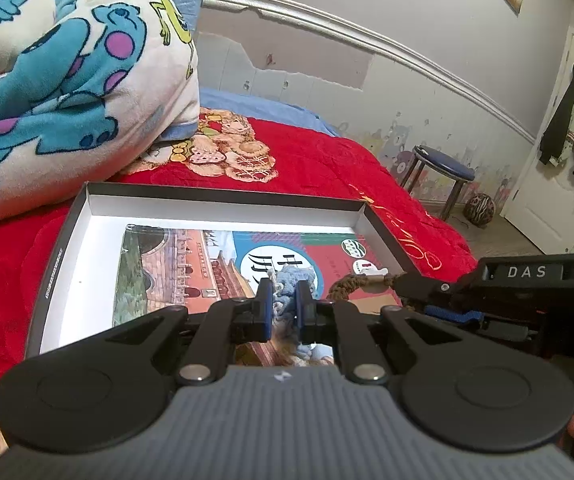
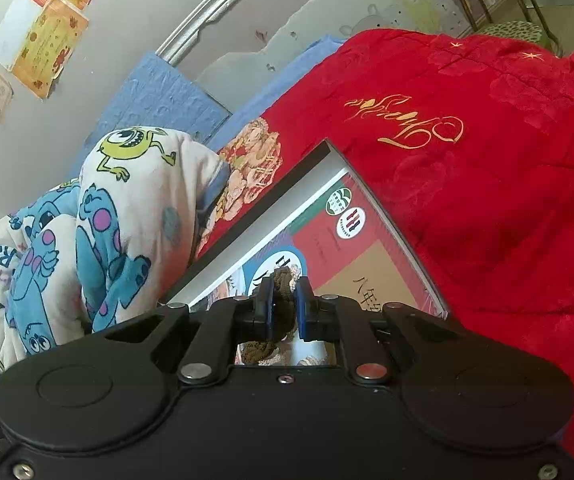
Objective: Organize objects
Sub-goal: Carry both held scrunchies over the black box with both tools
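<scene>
Left claw grips blue knitted yarn; right claw clamps a brown braided cord, both above the book in the box.

So much colour in here lol. The bedspread is bright red with gold script and little gold stars, plus a patch of tan and cream teddy bears printed on it. The fleece blanket is white with blue monsters in purple spots and lime green one-eyed guys. The box is black outside, white inside, and the book in it has a red building, a teal panel and a white circle with black characters. Light blue knitted thing, brown braided cord, blue-topped stool, and blue pads on black grippers.
</scene>
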The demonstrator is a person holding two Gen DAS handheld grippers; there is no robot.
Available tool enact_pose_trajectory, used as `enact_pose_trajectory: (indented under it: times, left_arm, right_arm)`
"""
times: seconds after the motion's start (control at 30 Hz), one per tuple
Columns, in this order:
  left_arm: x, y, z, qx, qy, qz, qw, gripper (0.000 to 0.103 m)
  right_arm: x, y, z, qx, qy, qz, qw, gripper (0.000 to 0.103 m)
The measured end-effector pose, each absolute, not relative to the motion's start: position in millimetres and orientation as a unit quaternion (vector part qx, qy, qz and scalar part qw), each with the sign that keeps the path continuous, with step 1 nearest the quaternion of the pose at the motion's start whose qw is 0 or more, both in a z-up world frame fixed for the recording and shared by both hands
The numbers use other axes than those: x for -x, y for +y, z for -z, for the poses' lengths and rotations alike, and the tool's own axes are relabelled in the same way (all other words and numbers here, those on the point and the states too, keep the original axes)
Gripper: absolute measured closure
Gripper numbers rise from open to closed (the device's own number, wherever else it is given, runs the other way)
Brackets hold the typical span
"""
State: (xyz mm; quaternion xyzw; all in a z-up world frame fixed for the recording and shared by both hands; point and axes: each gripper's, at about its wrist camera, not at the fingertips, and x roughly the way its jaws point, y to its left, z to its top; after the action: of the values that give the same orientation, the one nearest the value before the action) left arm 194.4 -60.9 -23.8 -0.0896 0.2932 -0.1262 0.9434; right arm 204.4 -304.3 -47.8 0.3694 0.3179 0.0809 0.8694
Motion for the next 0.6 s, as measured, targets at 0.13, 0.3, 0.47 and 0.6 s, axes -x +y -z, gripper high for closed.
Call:
enact_pose_trajectory:
  times: [0.13, 0.3, 0.47, 0.6]
  left_arm:
    - [-194.6, -59.7, 24.7, 0.092, 0.294, 0.126, 0.943, 0.089]
    - [-194.6, -57.7, 25.2, 0.094, 0.295, 0.125, 0.943, 0.089]
    - [-194.3, -57.1, 24.9, 0.096, 0.294, 0.123, 0.943, 0.089]
    - [-194.0, -55.5, 24.8, 0.098, 0.294, 0.123, 0.943, 0.089]
  right_arm:
    - [-204.2, -302.5, 47.8, -0.366, 0.318, -0.079, 0.871, 0.091]
    - [-205.5, -304.5, 50.1, -0.375, 0.321, -0.084, 0.865, 0.091]
    - [-205.7, -305.4, 50.4, -0.376, 0.321, -0.082, 0.865, 0.091]
    - [-205.6, -305.2, 49.6, -0.375, 0.32, -0.082, 0.866, 0.091]
